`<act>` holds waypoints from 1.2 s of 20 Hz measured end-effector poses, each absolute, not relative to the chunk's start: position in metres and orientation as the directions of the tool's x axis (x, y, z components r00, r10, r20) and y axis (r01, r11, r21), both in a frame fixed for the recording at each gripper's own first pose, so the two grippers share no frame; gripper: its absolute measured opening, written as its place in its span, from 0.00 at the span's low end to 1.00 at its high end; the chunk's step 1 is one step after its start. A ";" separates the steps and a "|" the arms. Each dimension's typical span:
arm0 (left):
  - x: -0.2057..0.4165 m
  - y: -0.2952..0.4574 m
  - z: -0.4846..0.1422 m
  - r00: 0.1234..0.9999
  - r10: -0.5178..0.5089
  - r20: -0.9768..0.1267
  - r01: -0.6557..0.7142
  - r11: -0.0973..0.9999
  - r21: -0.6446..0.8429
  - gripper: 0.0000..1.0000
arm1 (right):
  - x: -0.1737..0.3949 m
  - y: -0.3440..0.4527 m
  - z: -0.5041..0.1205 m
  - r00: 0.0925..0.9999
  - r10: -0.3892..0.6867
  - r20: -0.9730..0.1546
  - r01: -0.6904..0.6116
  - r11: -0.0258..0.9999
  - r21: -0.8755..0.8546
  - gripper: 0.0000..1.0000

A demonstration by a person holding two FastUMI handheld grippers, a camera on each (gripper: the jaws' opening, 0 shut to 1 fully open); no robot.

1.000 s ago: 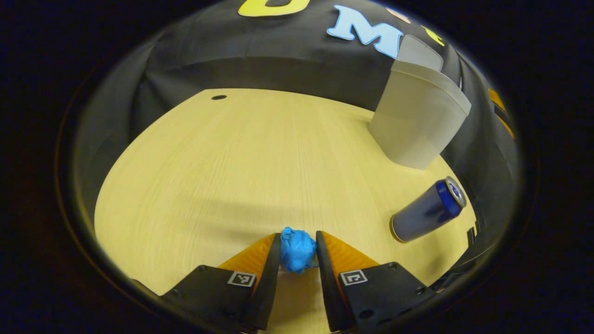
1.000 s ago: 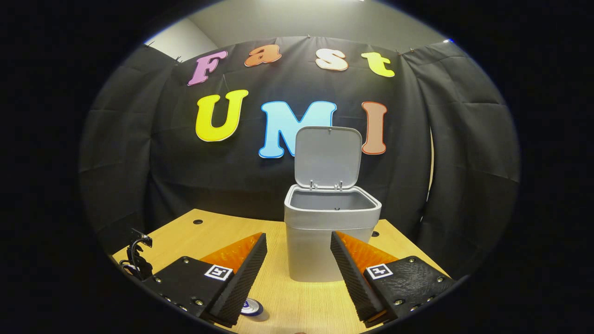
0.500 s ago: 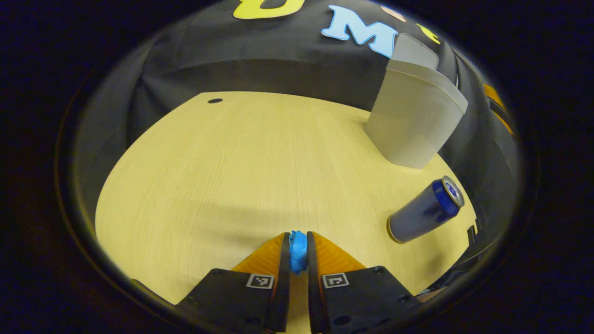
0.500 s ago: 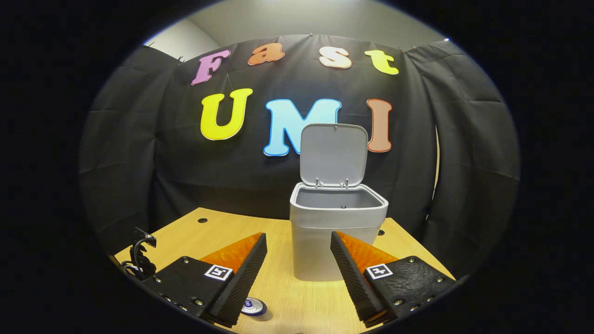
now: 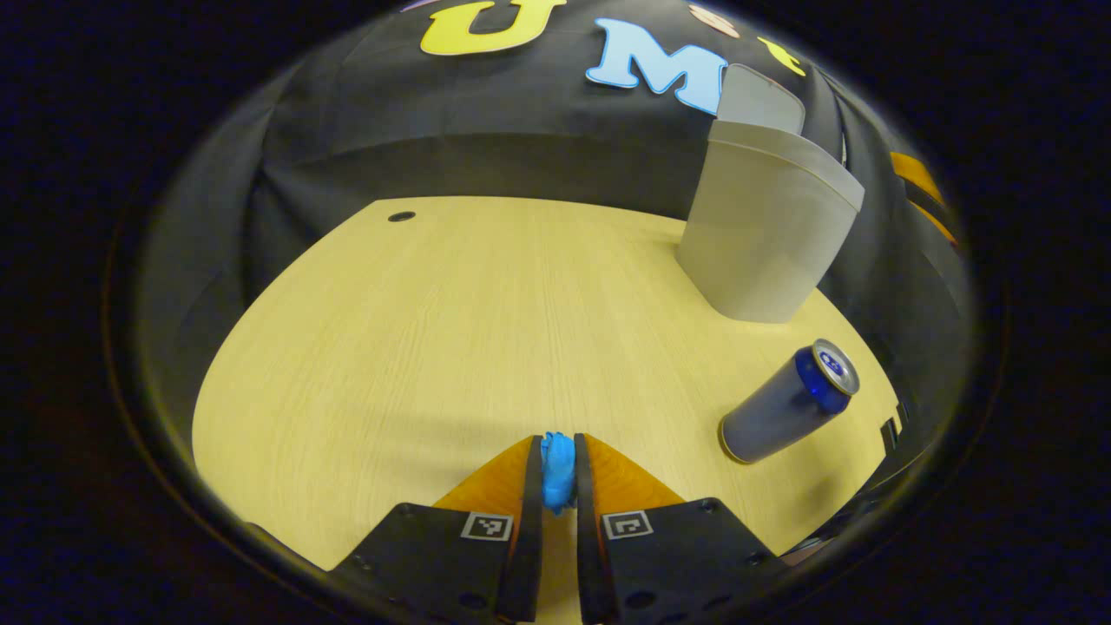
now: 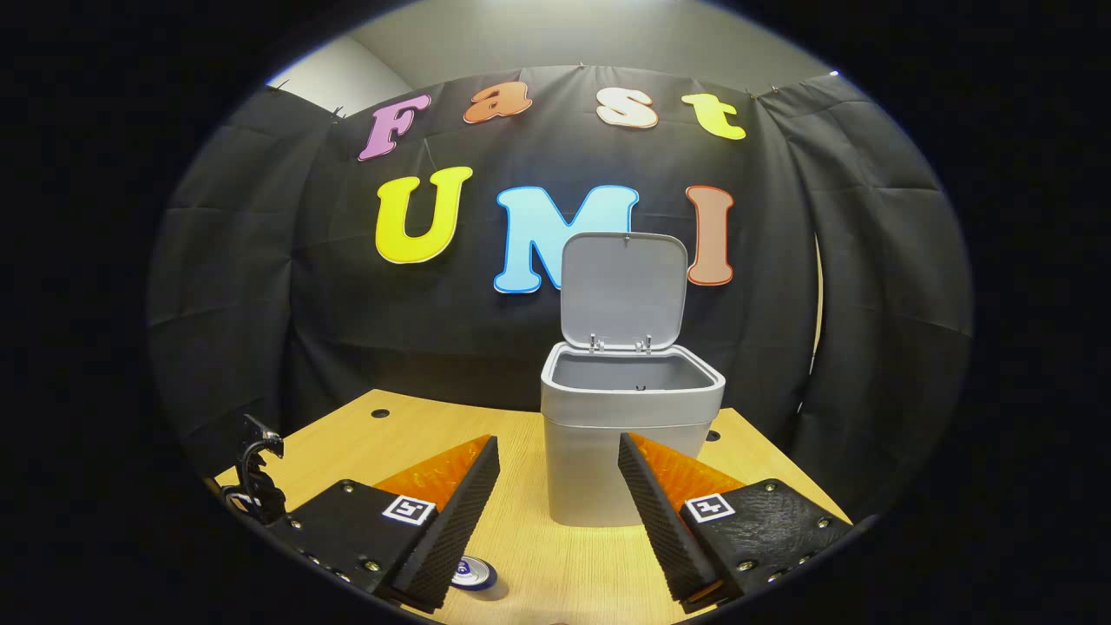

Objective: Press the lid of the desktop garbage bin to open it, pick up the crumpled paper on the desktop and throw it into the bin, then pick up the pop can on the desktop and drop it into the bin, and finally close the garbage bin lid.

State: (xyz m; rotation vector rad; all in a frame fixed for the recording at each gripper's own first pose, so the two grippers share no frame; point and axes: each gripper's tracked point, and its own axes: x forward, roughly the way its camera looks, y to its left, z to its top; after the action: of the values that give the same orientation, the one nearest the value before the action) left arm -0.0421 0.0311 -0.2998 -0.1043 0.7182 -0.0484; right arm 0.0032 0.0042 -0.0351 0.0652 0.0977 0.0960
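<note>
Blue crumpled paper [image 5: 557, 471] now squeezed between closed fingers of left gripper [image 5: 557, 456], just above desktop [image 5: 451, 330]. Grasp secured; bin [image 6: 632, 434] lid [image 6: 623, 289] up, pop can [image 5: 785, 402] waiting. Right gripper [image 6: 558, 473] idle, jaws wide, empty.

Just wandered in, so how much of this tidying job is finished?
Done: the bin has its lid up. In hand: the left gripper is shut on the crumpled paper. Left: drop it in, bin the can on the table, close the lid.
</note>
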 end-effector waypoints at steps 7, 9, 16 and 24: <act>-0.026 0.038 -0.264 0.813 -0.029 -0.581 0.005 0.999 -0.043 0.24 | 0.004 -0.015 -0.030 0.993 0.090 -0.077 -0.087 0.995 0.044 0.89; -0.022 0.036 -0.245 0.833 -0.021 -0.553 0.011 1.000 -0.021 0.25 | 0.002 -0.021 -0.030 0.993 0.088 -0.076 -0.085 0.995 0.041 0.89; -0.008 0.006 -0.198 0.888 -0.019 -0.459 0.011 1.000 -0.020 0.25 | -0.005 -0.040 -0.035 0.994 0.081 -0.074 -0.078 0.996 0.044 0.89; 0.013 -0.026 -0.139 0.935 -0.041 -0.353 0.009 0.996 -0.093 0.24 | -0.010 -0.068 -0.045 0.995 0.053 -0.084 -0.048 0.997 0.067 0.89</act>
State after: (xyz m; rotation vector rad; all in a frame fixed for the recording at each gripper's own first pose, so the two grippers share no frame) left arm 0.0133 -0.0260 -0.1390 -0.0904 0.3622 -0.0256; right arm -0.0098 -0.0684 -0.0448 0.0651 0.0854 0.0506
